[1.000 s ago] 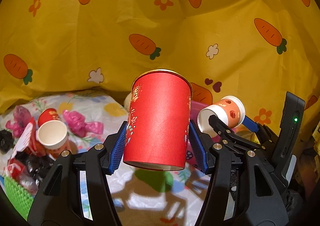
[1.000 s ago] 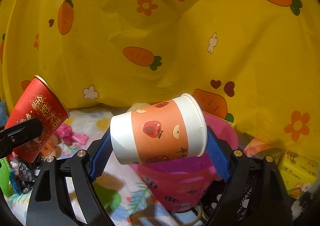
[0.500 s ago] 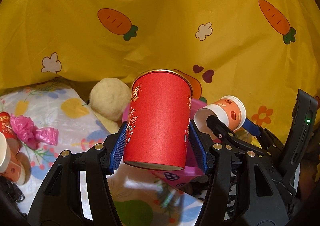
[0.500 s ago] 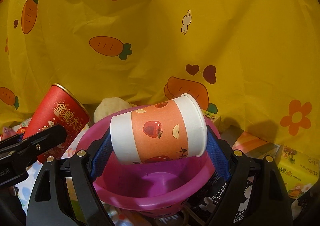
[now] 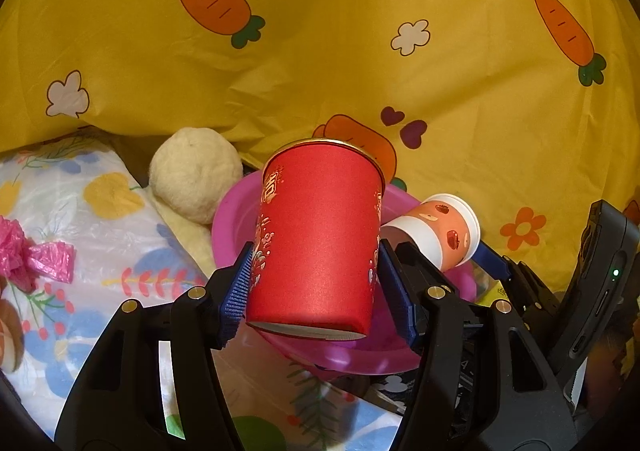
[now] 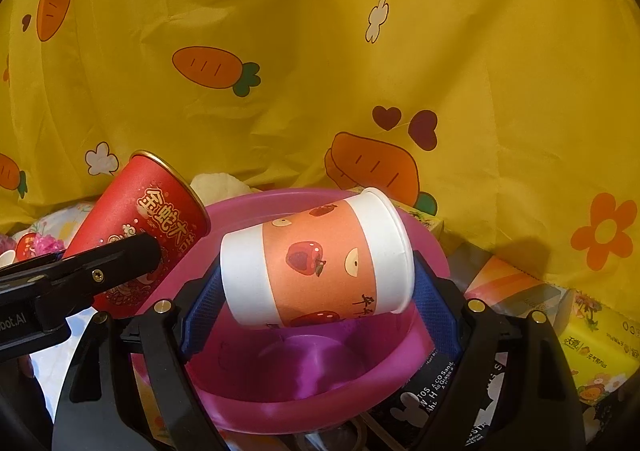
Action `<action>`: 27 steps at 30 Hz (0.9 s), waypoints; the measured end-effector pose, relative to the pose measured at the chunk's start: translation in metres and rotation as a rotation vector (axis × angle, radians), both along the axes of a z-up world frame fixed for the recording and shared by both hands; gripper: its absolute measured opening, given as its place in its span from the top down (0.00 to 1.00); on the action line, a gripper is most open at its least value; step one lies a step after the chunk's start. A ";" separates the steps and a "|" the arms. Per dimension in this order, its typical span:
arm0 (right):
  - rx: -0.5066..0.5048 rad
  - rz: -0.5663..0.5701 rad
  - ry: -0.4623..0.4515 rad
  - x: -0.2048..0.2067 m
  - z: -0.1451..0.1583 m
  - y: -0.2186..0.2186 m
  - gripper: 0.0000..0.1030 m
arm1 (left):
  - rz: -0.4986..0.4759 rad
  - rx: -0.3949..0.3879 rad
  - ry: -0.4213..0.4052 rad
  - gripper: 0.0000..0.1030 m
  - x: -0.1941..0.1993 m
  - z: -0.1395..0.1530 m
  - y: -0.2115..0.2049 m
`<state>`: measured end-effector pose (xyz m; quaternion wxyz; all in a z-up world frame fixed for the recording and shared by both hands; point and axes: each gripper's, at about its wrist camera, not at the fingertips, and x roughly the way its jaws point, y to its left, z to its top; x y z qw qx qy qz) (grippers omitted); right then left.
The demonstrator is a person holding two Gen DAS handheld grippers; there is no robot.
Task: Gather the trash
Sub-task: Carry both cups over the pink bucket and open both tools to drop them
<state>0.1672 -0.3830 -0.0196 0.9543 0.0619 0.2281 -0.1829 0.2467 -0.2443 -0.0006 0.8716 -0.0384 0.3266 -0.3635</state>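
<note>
Nearest the right-hand camera, the right gripper (image 6: 316, 291) has its blue-padded fingers (image 6: 200, 315) clenched on the two ends of a white-and-orange paper cup printed with apples (image 6: 320, 263). The cup lies crosswise, its long axis running fingertip to fingertip, base to the left and wide rim to the right and tipped a little upward. Directly beneath and beyond it opens the round magenta plastic basin (image 6: 424, 339), whose bare floor shows under the cup, so this cup hangs squarely over the bin's mouth and, by my reading, would fall in if let go. The left gripper (image 5: 316, 291) is likewise clamped, its blue fingers (image 5: 236, 291) pressing the sides of a tall red paper cup with gold lettering and a gold rim (image 5: 320, 243). That cup's long axis points away from the camera and upward, mouth far, base near. From the right wrist view it sits at the basin's left rim, leaning outward, more beside the opening than above it. So the right hand looks the better placed to drop first, while the left would likely need to carry further in over the rim. Beyond both stands a cream plush ball (image 5: 196, 175) against the yellow carrot-print cloth (image 5: 320, 51) hung as a backdrop.
</note>
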 end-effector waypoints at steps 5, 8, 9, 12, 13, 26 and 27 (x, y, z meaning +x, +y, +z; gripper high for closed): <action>-0.009 0.002 0.013 0.003 -0.005 0.001 0.19 | -0.002 -0.005 0.019 0.42 0.003 -0.003 -0.003; -0.020 0.002 0.017 0.003 -0.007 0.003 0.19 | -0.014 -0.013 0.031 0.42 0.004 -0.005 -0.006; -0.021 0.001 0.017 0.004 -0.008 0.003 0.19 | -0.018 -0.011 0.034 0.42 0.004 -0.005 -0.007; -0.017 0.002 0.017 0.004 -0.009 0.002 0.19 | -0.033 -0.021 0.049 0.41 0.005 -0.008 -0.008; -0.016 0.005 0.018 0.005 -0.009 0.002 0.19 | -0.036 -0.026 0.053 0.38 0.005 -0.009 -0.008; 0.011 -0.016 -0.034 -0.016 0.002 0.004 0.09 | 0.199 -0.031 -0.068 0.06 -0.012 0.011 0.047; 0.015 -0.021 -0.042 -0.020 0.003 0.005 0.08 | 0.216 -0.022 -0.079 0.06 -0.015 0.012 0.053</action>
